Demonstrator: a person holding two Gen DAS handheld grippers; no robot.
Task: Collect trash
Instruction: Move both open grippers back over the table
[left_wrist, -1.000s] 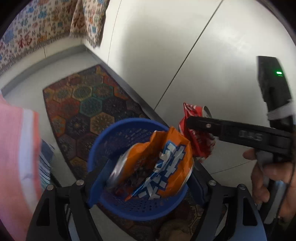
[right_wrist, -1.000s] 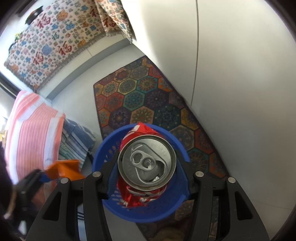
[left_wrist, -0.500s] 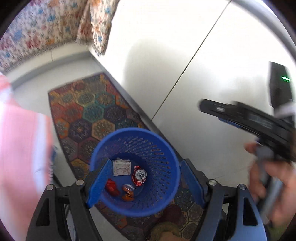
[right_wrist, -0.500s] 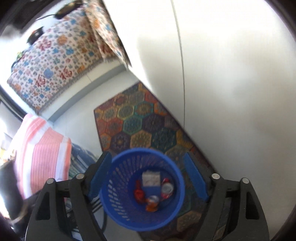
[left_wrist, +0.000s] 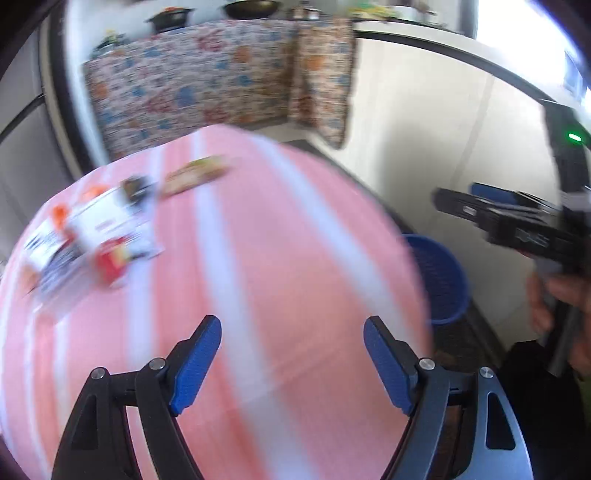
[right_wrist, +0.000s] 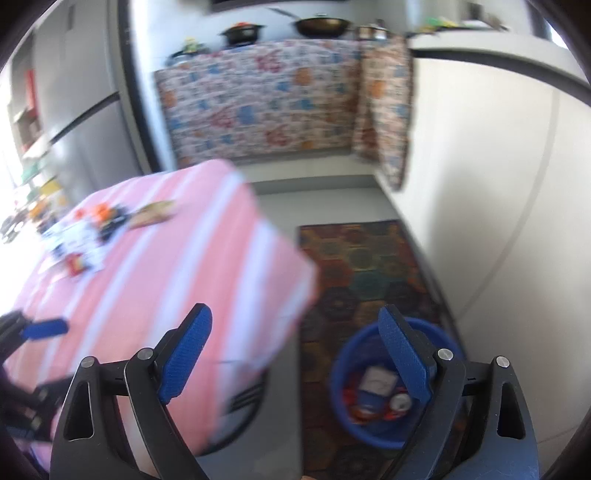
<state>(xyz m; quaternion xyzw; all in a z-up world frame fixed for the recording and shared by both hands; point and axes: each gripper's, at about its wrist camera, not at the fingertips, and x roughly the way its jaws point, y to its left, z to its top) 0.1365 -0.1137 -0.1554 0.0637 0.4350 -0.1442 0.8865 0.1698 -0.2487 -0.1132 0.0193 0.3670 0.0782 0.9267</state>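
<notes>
Both frames are blurred by motion. My left gripper (left_wrist: 291, 365) is open and empty above the pink striped tablecloth (left_wrist: 258, 258). Several wrappers and packets (left_wrist: 92, 236) lie on the cloth at the far left, and a brown packet (left_wrist: 195, 173) lies beyond them. My right gripper (right_wrist: 295, 354) is open and empty, between the table edge and the blue basket (right_wrist: 343, 398). The basket stands on the floor and holds a can (right_wrist: 400, 402), a white packet (right_wrist: 376, 380) and red wrappers. The right gripper also shows in the left wrist view (left_wrist: 517, 221), and the basket (left_wrist: 443, 280) below it.
A patterned rug (right_wrist: 362, 266) lies under the basket beside a white wall (right_wrist: 498, 203). A counter draped in a floral cloth (right_wrist: 258, 110) with pots on it stands at the back. A chair (right_wrist: 240, 406) is tucked under the table.
Both grippers let go of their trash over the basket: the orange bag and the red can dropped in. Both then swung up and left toward the table.
</notes>
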